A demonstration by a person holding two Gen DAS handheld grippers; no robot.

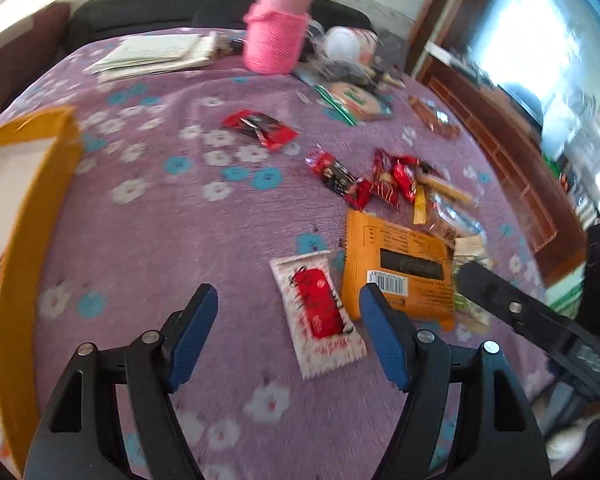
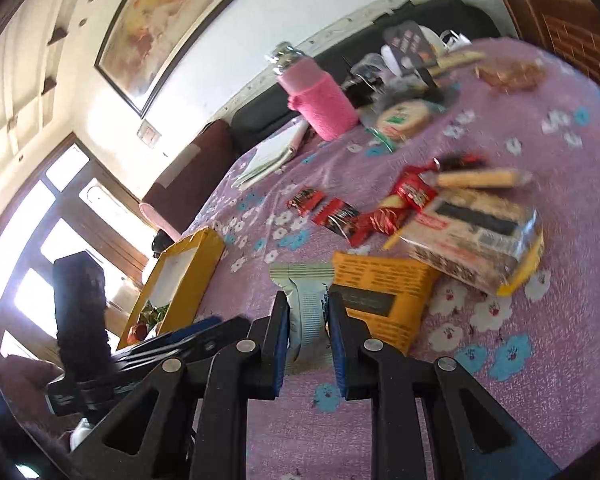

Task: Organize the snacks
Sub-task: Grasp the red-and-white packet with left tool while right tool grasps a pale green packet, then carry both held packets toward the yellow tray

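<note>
Right hand-held gripper (image 2: 309,322) clamps a white packet (image 2: 306,300); left hand-held gripper (image 1: 288,320) wide, empty; most snacks (image 1: 396,184) still outside the box (image 1: 32,208).

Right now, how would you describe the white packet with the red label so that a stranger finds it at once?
Start at the purple flowered cloth and find the big orange packet near its front edge. The white packet lies flat just left of it. It alone is white with a red rectangular label in the middle.
</note>
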